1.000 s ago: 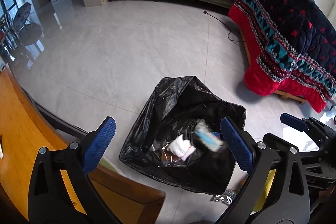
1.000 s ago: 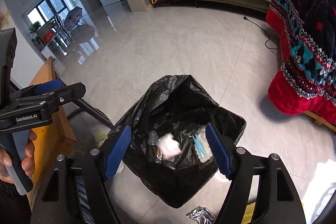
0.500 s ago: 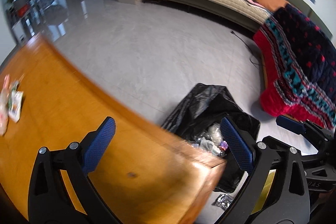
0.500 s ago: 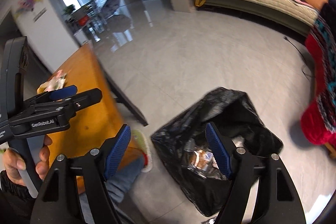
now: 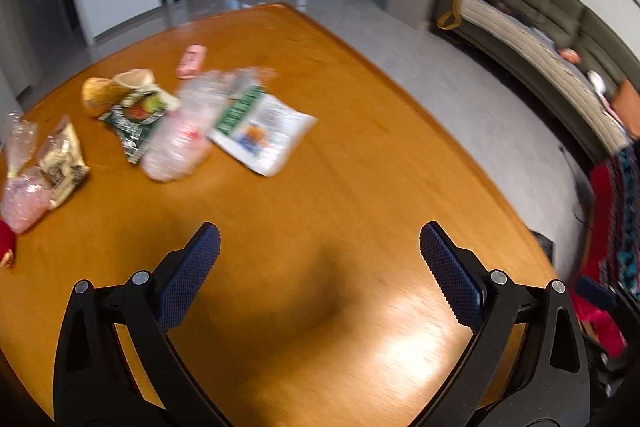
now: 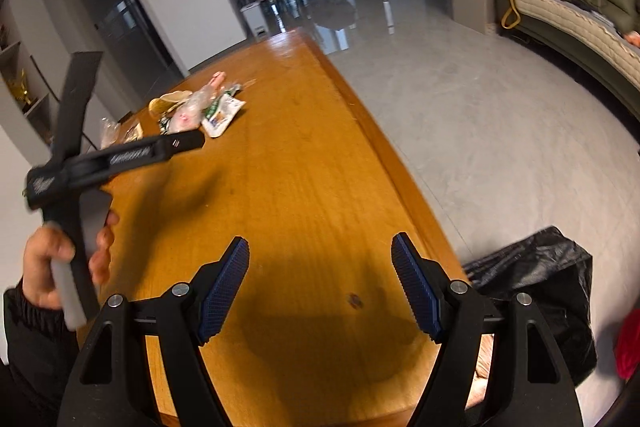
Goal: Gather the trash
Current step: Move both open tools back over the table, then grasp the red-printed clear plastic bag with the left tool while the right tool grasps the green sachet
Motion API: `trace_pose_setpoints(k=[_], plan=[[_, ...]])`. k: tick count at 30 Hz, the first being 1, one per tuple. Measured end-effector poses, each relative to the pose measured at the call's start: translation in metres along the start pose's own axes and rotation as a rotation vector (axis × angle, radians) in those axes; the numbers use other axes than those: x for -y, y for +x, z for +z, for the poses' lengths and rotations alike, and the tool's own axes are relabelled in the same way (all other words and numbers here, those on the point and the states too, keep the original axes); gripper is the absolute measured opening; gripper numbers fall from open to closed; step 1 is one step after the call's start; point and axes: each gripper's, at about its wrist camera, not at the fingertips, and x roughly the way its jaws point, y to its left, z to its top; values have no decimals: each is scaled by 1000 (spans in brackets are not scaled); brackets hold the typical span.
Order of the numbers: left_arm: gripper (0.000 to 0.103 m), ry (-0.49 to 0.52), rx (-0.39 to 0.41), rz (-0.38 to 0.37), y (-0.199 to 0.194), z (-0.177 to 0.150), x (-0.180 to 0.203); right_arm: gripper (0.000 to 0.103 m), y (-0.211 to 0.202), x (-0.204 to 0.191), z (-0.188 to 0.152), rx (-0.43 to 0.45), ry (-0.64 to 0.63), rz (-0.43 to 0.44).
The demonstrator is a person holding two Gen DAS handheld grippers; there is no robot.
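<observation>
Several pieces of trash lie on the far left of the wooden table (image 5: 320, 211): a crushed clear plastic bottle (image 5: 180, 135), a white and green wrapper (image 5: 262, 123), a dark green wrapper (image 5: 136, 115), a pink packet (image 5: 192, 61) and clear bags (image 5: 24, 195). The same pile (image 6: 192, 111) shows in the right wrist view. My left gripper (image 5: 320, 251) hangs open over bare wood, nothing between its blue pads. My right gripper (image 6: 320, 259) is open and empty too. The black trash bag (image 6: 536, 291) stands on the floor right of the table.
A hand (image 6: 60, 259) holds the left gripper's handle at the left of the right wrist view. A grey tiled floor (image 6: 480, 115) spreads right of the table. A green sofa (image 5: 540, 39) runs along the far wall, and a red patterned blanket (image 5: 616, 211) hangs at right.
Both grippers swung left, away from the black trash bag and over the wooden table. The trash pile on the table has come into view. Both stay open and empty.
</observation>
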Motion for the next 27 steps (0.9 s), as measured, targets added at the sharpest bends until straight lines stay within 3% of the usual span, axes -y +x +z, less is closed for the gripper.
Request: trace_pose_setpoints(k=[4, 11, 13, 15, 19, 22, 27], plan=[[97, -70, -16, 54, 28, 26, -36, 74, 15, -14, 8, -19, -26, 12], [88, -103, -37, 66, 64, 52, -62, 74, 43, -37, 22, -54, -76, 22], [78, -96, -30, 66, 67, 56, -64, 74, 50, -44, 30, -57, -94, 26], [58, -101, -32, 55, 70, 60, -71, 74, 56, -52, 38, -56, -116, 35], [30, -180, -60, -40, 75, 64, -99, 74, 85, -81, 74, -61, -173, 114], [27, -242, -67, -127, 71, 62, -119, 74, 112, -100, 100, -76, -200, 140], [26, -215, -78, -121, 61, 53, -123, 68, 168, -122, 132, -146, -166, 152]])
